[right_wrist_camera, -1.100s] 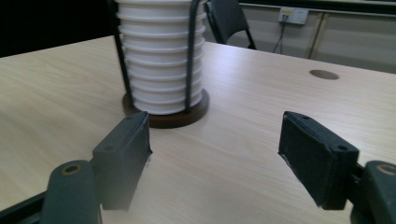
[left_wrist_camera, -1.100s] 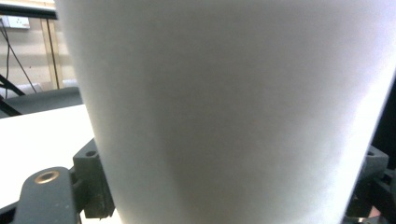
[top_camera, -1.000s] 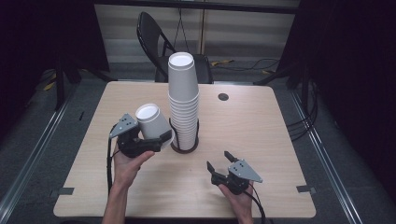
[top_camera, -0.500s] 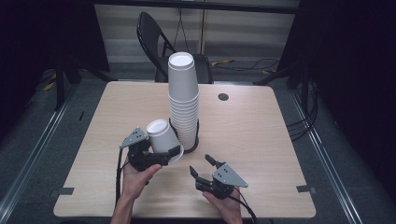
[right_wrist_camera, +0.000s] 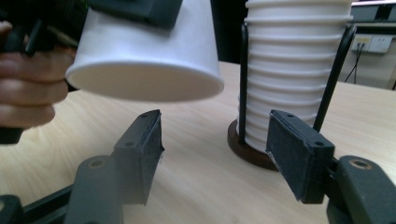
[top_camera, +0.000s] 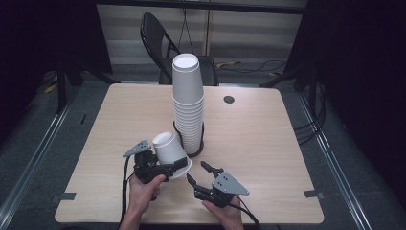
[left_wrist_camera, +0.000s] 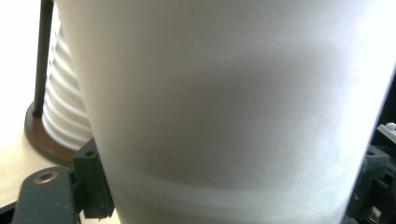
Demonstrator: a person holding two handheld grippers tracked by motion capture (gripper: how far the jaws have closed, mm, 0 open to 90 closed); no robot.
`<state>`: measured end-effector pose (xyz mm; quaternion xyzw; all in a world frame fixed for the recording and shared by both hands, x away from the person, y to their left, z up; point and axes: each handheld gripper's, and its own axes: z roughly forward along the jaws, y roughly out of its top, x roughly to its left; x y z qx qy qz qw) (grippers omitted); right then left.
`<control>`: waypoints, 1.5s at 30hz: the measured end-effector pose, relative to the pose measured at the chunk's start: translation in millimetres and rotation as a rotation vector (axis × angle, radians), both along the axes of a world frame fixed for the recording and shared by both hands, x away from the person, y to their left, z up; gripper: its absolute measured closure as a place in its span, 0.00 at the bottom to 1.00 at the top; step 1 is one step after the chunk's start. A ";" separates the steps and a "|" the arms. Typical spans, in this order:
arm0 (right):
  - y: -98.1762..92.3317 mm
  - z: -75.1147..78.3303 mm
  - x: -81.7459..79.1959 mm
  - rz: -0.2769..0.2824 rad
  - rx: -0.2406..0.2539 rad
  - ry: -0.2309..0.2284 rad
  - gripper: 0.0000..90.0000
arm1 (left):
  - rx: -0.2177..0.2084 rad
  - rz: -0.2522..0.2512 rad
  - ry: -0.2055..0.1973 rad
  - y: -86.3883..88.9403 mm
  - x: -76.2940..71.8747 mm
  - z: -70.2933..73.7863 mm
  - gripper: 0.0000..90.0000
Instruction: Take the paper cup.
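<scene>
A white paper cup (top_camera: 168, 146) hangs upside down and tilted just above the table, with my left gripper (top_camera: 176, 166) shut on its wall near the rim. In the left gripper view the cup (left_wrist_camera: 233, 102) is very close between the jaws. A tall stack of white cups (top_camera: 188, 96) stands in a wire holder on a dark round base (right_wrist_camera: 247, 149) at mid-table, right behind the held cup. My right gripper (top_camera: 196, 170) lies low at the front, pointing at the cup's rim (right_wrist_camera: 144, 81). Its jaws (right_wrist_camera: 215, 144) have just been closing with nothing between them and stand open.
A black folding chair (top_camera: 158, 36) stands behind the far edge of the wooden table (top_camera: 268, 143). A small dark grommet (top_camera: 229, 99) sits right of the stack. Bare tabletop lies to the left and right of both hands.
My left gripper has lowered the cup and brought it forward and right, beside the stack's base. My right gripper has slid left towards the cup, its jaws a little narrower.
</scene>
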<state>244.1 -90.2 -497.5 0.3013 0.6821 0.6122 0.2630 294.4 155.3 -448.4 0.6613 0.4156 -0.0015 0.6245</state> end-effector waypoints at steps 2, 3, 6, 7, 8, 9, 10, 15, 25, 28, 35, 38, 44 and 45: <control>1.9 0.3 -1.3 0.011 -0.001 -0.010 0.37 | -0.015 0.000 0.024 1.5 -0.5 -3.2 0.17; 3.0 0.4 -1.4 0.021 0.003 -0.019 0.38 | -0.024 0.004 0.036 1.6 -1.3 -4.3 0.17; 7.0 0.6 -0.9 0.039 -0.004 -0.023 0.41 | -0.041 -0.007 0.061 1.9 -1.9 -6.7 0.17; 8.3 0.7 -1.2 0.039 -0.004 -0.032 0.42 | -0.050 -0.003 0.066 1.1 -2.1 -7.3 0.17; 9.2 1.0 -1.2 0.045 -0.005 -0.047 0.44 | -0.059 -0.006 0.074 0.5 -2.4 -8.0 0.17; 10.0 1.4 -1.9 0.048 -0.004 -0.054 0.45 | -0.076 -0.013 0.087 -0.1 -2.8 -8.7 0.17; 11.1 1.7 -2.4 0.046 0.003 -0.068 0.46 | -0.083 -0.020 0.095 -0.4 -3.1 -9.3 0.17; 13.0 3.3 -2.3 0.047 0.028 -0.107 0.50 | -0.142 -0.025 0.138 -2.4 -4.3 -12.3 0.17; 15.2 2.1 2.2 0.025 0.048 -0.146 0.58 | -0.204 -0.016 0.223 -9.7 -5.9 -19.9 0.17; 17.4 2.7 5.8 0.027 0.050 -0.158 0.61 | -0.214 -0.033 0.232 -13.6 -7.6 -19.9 0.17; 21.8 2.7 12.3 0.007 0.047 -0.174 0.68 | -0.222 -0.036 0.262 -18.0 -9.0 -22.6 0.17; 22.5 2.3 14.3 0.001 0.055 -0.170 0.70 | -0.219 -0.028 0.271 -19.3 -9.2 -24.5 0.17; 19.4 2.1 15.1 -0.017 0.065 -0.182 0.84 | -0.248 -0.036 0.254 -18.3 -8.4 -25.5 0.16; 19.2 2.2 15.1 -0.021 0.067 -0.185 0.85 | -0.246 -0.037 0.245 -18.0 -8.1 -25.7 0.15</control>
